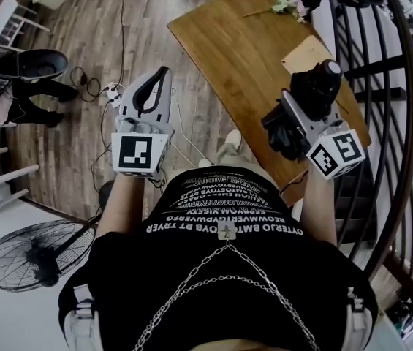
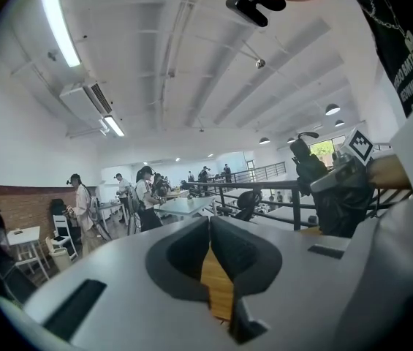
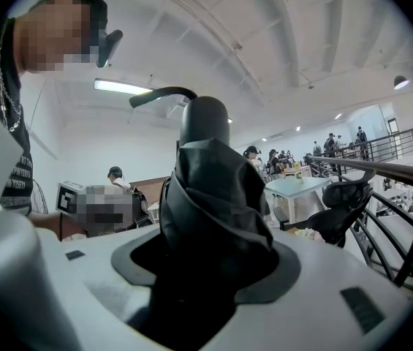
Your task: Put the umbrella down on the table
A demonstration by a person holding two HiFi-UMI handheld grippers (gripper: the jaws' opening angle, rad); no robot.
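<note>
A folded black umbrella (image 1: 314,86) stands upright between the jaws of my right gripper (image 1: 300,117), which is shut on its bunched fabric. It hangs over the near edge of the wooden table (image 1: 235,57). In the right gripper view the umbrella (image 3: 213,196) fills the space between the jaws, its rounded cap on top. My left gripper (image 1: 164,75) is over the floor to the left of the table, its pads together with nothing between them. The left gripper view shows its closed pads (image 2: 224,243) and the umbrella (image 2: 307,165) off to the right.
A bunch of flowers (image 1: 283,2) and a tan sheet (image 1: 305,53) lie on the table's far part. A black railing (image 1: 400,123) curves along the right. A floor fan (image 1: 34,254) stands at lower left, cables (image 1: 107,90) trail on the floor, and a person (image 1: 16,72) stands at left.
</note>
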